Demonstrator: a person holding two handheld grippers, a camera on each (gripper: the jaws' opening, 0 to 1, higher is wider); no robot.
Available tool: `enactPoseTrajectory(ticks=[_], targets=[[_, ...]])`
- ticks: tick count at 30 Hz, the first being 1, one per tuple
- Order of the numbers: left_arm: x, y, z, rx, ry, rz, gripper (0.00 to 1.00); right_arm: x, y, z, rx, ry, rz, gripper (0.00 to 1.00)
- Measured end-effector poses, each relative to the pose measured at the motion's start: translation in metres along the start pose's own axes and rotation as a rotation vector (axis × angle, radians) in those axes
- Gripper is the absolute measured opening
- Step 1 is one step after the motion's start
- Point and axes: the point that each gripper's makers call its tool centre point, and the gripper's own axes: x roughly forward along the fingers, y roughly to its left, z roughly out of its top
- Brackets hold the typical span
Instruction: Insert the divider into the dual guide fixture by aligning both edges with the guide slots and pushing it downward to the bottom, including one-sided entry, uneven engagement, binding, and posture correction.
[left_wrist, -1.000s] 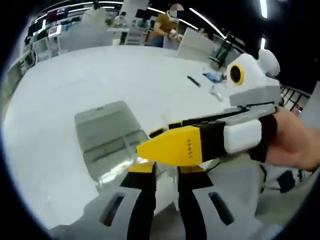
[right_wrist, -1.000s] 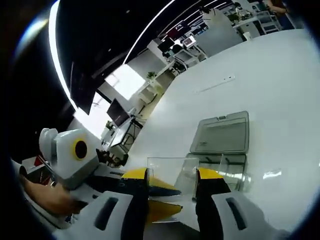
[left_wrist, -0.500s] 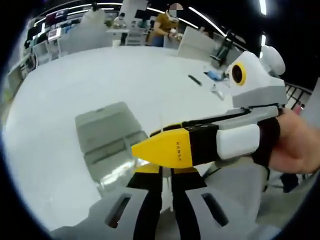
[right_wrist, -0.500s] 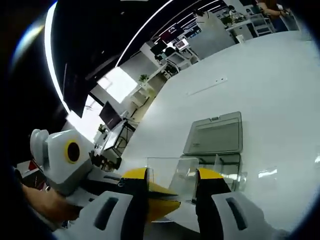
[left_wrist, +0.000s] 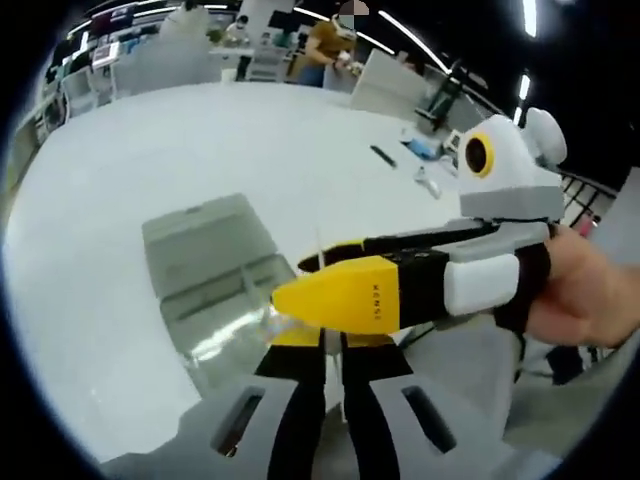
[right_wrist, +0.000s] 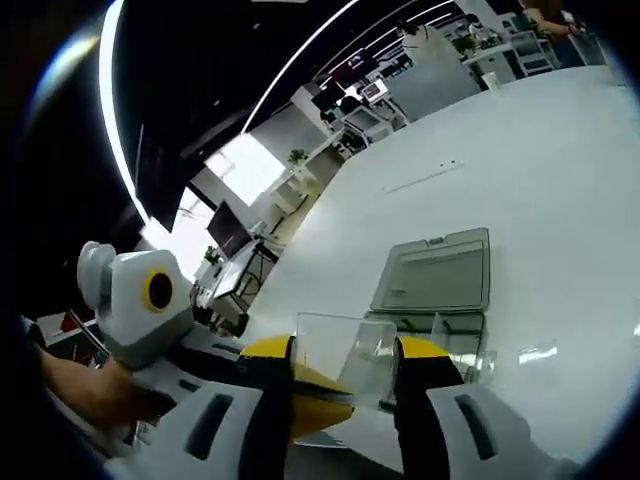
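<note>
Both grippers, the left gripper (left_wrist: 322, 352) and right gripper (right_wrist: 345, 368), have jaws clamping the clear divider (right_wrist: 345, 358) above the fixture (right_wrist: 440, 290) mid-worktop (right_wrist: 560, 180), so we judge insertion not yet begun.

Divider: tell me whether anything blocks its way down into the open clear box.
Nothing visible does. The divider, a clear sheet, is held between both hand-held grippers, right and left, above the open clear box on the white table.

Clear glossy plastic divider sheet (right_wrist: 345, 352); translucent grey plastic hinged fixture box (right_wrist: 436, 285); smooth matt white bench (right_wrist: 560, 180); yellow-and-black matt plastic claw tips.
</note>
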Motion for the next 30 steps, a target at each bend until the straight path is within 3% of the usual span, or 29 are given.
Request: enactPoseTrajectory(ticks=[7,13,18,26,30], targets=[[-0.004,0.002,-0.004,-0.021,0.028,-0.032,0.02,-0.009,-0.005,0.011,0.01,-0.042,0.015,0.39],[-0.008,0.008,-0.003,-0.051,0.048,-0.047,0.02,-0.019,-0.006,0.024,0.001,-0.102,0.035,0.35],[-0.012,0.018,-0.005,-0.071,0.071,-0.038,0.02,-0.025,-0.01,0.026,-0.006,-0.114,0.039,0.35],[-0.016,0.049,-0.014,-0.161,0.173,0.029,0.02,-0.031,-0.01,0.015,-0.095,-0.094,0.073,0.32],[-0.016,0.062,-0.014,-0.177,0.201,0.058,0.02,-0.032,-0.005,0.011,-0.187,-0.081,0.088,0.31]])
